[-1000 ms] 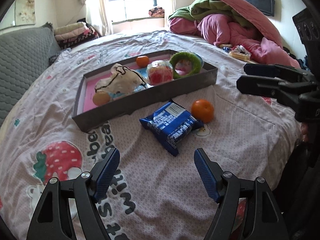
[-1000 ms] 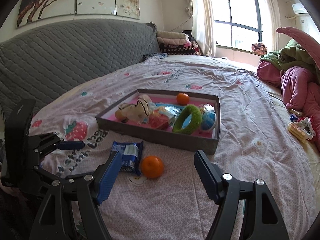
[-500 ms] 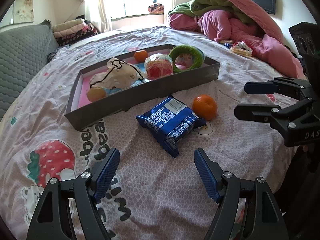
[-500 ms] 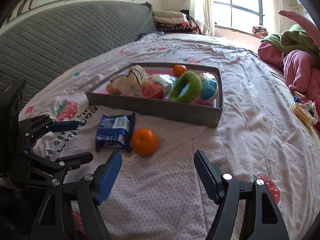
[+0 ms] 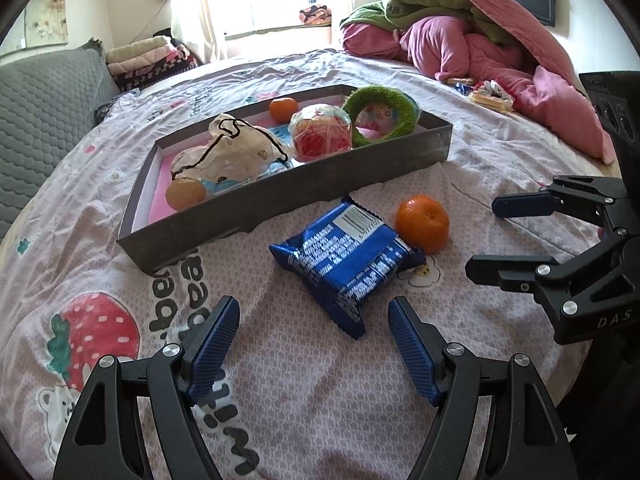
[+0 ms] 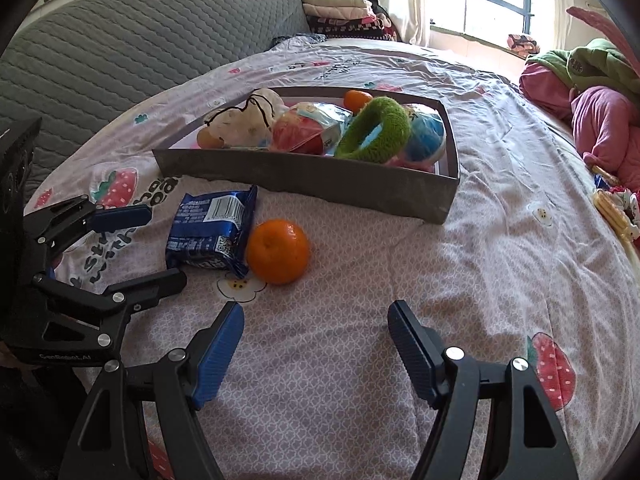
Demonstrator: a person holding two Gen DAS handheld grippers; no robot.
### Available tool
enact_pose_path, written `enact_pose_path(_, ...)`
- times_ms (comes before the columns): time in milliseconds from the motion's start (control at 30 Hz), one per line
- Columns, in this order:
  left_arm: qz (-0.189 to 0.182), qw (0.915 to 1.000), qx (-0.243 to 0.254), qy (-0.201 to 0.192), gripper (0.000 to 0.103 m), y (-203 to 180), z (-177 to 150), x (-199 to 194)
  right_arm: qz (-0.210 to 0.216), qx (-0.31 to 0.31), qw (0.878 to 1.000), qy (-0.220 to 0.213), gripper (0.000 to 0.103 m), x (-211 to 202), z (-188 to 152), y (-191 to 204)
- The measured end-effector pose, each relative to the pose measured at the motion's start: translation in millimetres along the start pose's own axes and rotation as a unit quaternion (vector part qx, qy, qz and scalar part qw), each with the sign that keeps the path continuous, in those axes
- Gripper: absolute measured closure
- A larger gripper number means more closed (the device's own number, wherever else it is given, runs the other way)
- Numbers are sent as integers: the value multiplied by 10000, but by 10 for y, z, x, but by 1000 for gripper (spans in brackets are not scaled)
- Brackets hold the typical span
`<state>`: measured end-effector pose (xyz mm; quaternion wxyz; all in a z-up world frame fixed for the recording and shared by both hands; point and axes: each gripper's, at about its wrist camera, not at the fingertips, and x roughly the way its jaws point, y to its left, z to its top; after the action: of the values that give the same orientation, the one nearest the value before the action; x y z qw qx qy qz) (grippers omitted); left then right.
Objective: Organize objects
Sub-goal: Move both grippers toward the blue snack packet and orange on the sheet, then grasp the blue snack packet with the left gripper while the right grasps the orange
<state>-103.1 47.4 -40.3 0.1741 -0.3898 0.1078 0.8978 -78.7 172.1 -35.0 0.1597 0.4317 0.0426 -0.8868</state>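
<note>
A blue snack packet point(image 5: 347, 255) lies on the bedsheet just ahead of my left gripper point(image 5: 313, 322), which is open and holds nothing. Touching the packet's right side is an orange point(image 5: 421, 223). From the right wrist view the orange point(image 6: 278, 250) sits ahead and left of my open, empty right gripper point(image 6: 315, 328), with the packet point(image 6: 213, 231) further left. Behind both stands a grey box point(image 5: 288, 196) holding a green ring point(image 5: 380, 114), a red wrapped ball point(image 5: 321, 133), a white pouch point(image 5: 232, 156) and two small oranges. Each gripper shows at the side of the other's view.
A grey quilted headboard point(image 6: 120, 52) runs along the left. Pink and green bedding point(image 5: 472, 36) is heaped at the far right, with small snack items point(image 5: 490, 94) beside it. Folded cloths point(image 6: 344, 12) are stacked under the window. Open sheet lies right of the box.
Both grippers have come lower and closer to the packet and orange, which look larger now. The right gripper tilted further down. Jaws stayed open; nothing on the bed moved.
</note>
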Motion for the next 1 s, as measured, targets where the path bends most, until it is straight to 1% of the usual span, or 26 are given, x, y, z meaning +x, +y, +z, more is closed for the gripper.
enact_pose_path(133,29,10000,-1,18,25,17,57,78,-17,17,10000,12,29,10,7,-2)
enact_pose_path(233,-25,10000,-55,43,25,34,92,136,-50,14,10000,28,29,25,10,3)
enact_pose_path(400,-17,10000,74,-15,25,-2,152,190,-64,35,10000,23,29,35,27,1)
enact_pose_path(600,-125,9999,38,-50,25,41,240,264,-80,42,10000,-17,29,52,81,6)
enact_pose_path(767,-255,9997,-15,7,18,85,301,356,-95,14,9999,-33,29,101,144,23)
enact_pose_path(833,-303,9995,-27,38,18,88,318,394,-133,-80,9999,-30,29,137,168,44)
enact_pose_path(933,-306,9995,-11,55,18,83,334,425,-294,-390,9988,-49,29,193,193,118)
enact_pose_path(1000,-278,9996,12,102,18,89,345,452,-454,-686,9966,-68,35,230,208,190)
